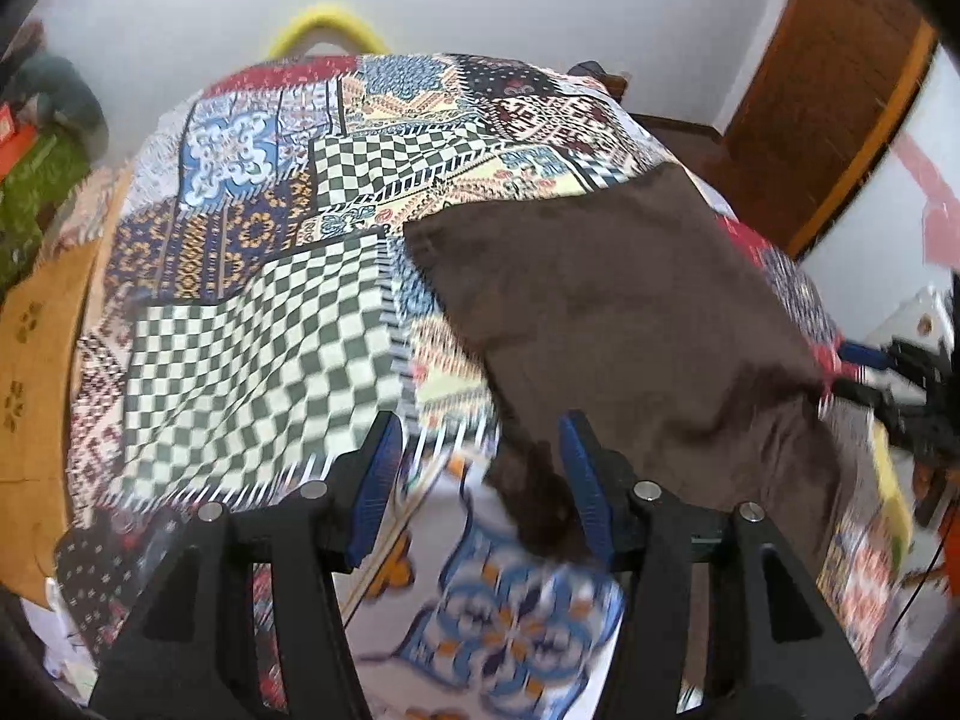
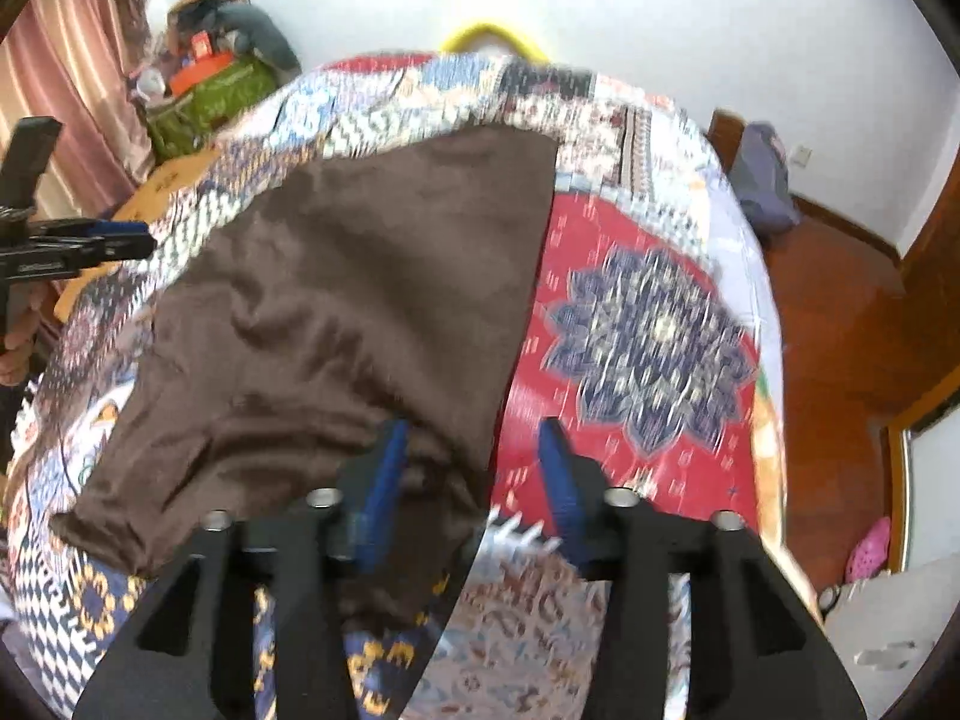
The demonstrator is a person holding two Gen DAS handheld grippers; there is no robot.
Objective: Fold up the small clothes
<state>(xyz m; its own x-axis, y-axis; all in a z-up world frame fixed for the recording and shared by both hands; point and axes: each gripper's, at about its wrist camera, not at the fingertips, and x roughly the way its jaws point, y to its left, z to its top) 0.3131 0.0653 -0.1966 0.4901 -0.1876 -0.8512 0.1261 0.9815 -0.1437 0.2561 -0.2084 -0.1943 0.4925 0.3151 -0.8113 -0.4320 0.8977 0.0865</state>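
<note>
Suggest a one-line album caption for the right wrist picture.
Open right hand-held gripper above a brown garment spread on a patchwork bedspread.

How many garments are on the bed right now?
1: a brown garment spread on the patchwork quilt, ahead of both open grippers. Others may lie out of view.

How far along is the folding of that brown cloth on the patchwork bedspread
Done: the brown cloth lies mostly spread on the patchwork bedspread, though wrinkled near its lower edge. In hand: nothing; the left gripper and right gripper both hover open over its edges. Left: no neat fold shows yet.
</note>
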